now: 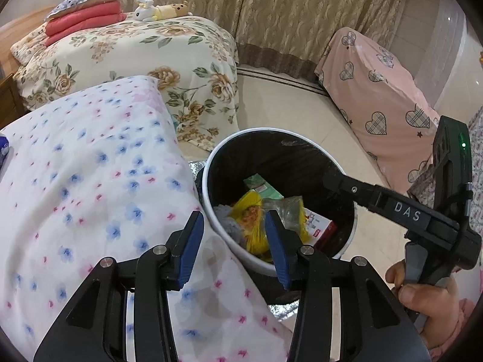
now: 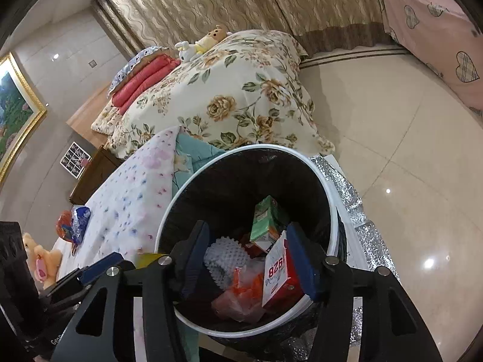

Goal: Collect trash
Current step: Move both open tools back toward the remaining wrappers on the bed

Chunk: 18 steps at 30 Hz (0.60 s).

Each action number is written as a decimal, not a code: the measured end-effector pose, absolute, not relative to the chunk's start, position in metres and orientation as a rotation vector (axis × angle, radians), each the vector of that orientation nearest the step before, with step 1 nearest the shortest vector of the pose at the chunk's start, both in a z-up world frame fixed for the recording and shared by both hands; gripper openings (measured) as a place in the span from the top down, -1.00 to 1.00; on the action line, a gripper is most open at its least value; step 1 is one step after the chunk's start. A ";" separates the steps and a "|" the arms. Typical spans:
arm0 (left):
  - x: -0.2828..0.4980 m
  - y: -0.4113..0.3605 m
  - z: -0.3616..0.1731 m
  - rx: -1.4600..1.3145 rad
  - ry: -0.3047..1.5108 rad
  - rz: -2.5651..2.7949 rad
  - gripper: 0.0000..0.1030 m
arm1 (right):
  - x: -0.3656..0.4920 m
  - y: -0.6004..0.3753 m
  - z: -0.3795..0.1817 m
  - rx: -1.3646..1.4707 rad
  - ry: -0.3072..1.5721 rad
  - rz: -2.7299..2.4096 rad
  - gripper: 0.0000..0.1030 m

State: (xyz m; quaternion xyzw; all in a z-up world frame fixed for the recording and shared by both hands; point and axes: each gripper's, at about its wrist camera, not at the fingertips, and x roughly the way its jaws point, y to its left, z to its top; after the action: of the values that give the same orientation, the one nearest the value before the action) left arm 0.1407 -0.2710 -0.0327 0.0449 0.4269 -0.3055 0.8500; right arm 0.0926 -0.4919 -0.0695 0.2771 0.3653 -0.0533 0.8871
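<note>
A white-rimmed bin (image 1: 208, 163) with a black liner stands on the floor beside the bed; it also shows in the right wrist view (image 2: 332, 199). It holds a yellow wrapper (image 1: 250, 208), a green carton (image 2: 264, 218), a red box (image 2: 282, 283), white bumpy foam (image 2: 223, 256) and clear plastic. My left gripper (image 1: 234, 242) is open and empty, over the bin's near rim. My right gripper (image 2: 246, 259) is open and empty, just above the bin's mouth. The right gripper's body (image 1: 407, 211) reaches over the bin in the left wrist view.
A bed with a white sheet with blue and pink flowers (image 1: 90, 181) lies left of the bin. A blue and red packet (image 2: 74, 224) and a plush toy (image 2: 42, 259) lie on it. A floral quilt (image 1: 135, 60), pink heart cover (image 1: 377, 99), tiled floor (image 2: 407, 150) and silver foil mat (image 2: 353, 199) surround.
</note>
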 end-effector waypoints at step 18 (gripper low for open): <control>0.130 -0.165 -0.041 -0.057 0.908 -0.473 0.14 | 0.103 -0.422 -0.061 0.535 0.770 0.013 -0.54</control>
State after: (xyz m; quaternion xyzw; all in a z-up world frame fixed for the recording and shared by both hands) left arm 0.1301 -0.1652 -0.0406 -0.0274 0.4343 -0.2264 0.8714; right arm 0.1029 -0.4216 -0.0609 0.2576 0.3711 0.0064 0.8921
